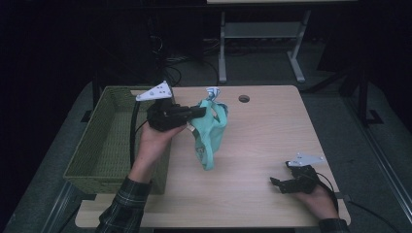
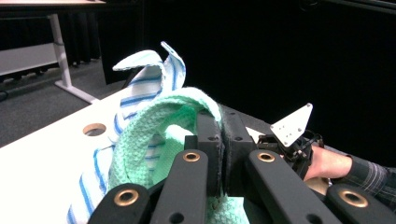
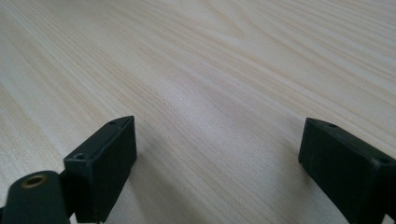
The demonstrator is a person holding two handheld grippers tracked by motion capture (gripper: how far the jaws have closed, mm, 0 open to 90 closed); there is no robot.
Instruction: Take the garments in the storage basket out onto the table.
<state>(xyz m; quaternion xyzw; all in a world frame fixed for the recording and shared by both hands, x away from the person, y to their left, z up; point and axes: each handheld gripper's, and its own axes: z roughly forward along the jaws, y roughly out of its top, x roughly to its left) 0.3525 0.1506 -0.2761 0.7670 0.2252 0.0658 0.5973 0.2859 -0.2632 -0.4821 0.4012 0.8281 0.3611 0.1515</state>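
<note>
Dark room beyond table (image 1: 262, 141); left tool (image 1: 200, 112) clenched on half-hidden green cloth (image 1: 211, 133), right tool (image 1: 275, 183) released.

Mint-green waffle-weave cloth (image 1: 210, 133), with a white cloth with blue stripes (image 2: 140, 88) bunched against it. Left gripper (image 1: 200, 112): black, with brass-coloured rivets and a pale grey plate. Right gripper (image 1: 275, 182): black jaws, the same pale grey plate. Basket (image 1: 104, 145) at the table's left edge: olive-green weave. Table (image 1: 262, 141): pale wood grain. Sleeve (image 1: 124, 206) at the near edge: dark green plaid with light lines.
</note>
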